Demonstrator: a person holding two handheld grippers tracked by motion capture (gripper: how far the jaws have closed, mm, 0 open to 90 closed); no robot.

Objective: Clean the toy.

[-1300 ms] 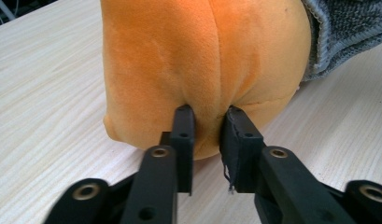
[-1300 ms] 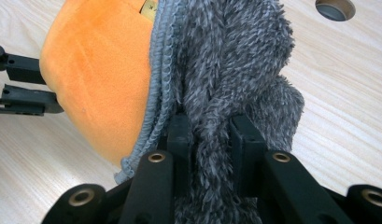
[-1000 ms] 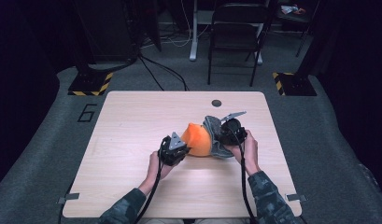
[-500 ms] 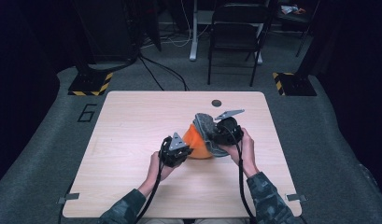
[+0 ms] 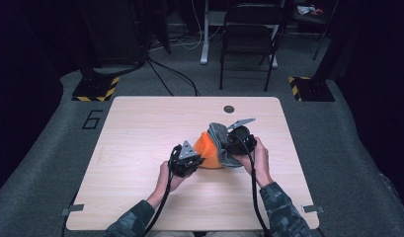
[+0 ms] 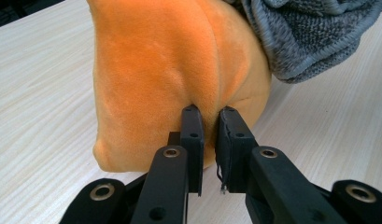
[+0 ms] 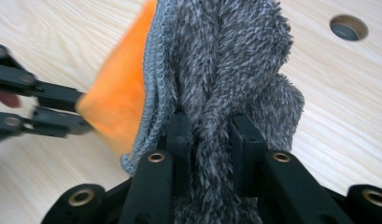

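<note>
An orange plush cloth (image 5: 207,148) lies bunched on the wooden table (image 5: 140,128), right of its middle, with a grey fuzzy cloth (image 5: 219,138) draped over its right side. My left gripper (image 5: 197,160) comes in from the left and is shut on a fold of the orange plush (image 6: 156,70); in the left gripper view its jaws (image 6: 209,112) pinch that fabric, and the grey cloth (image 6: 310,32) hangs at the upper right. My right gripper (image 5: 228,145) is shut on the grey cloth (image 7: 226,56), whose pile bulges between its jaws (image 7: 209,119). Orange plush (image 7: 118,102) and my left gripper (image 7: 81,112) show to its left.
A round hole (image 5: 229,108) sits in the tabletop near the far edge, also seen as the hole (image 7: 348,27) beyond the grey cloth. A folding chair (image 5: 249,39) and striped floor bases (image 5: 96,89) stand behind the table.
The right gripper has drawn the grey cloth a little to the left, further over the top of the orange plush. The left gripper has kept still.
</note>
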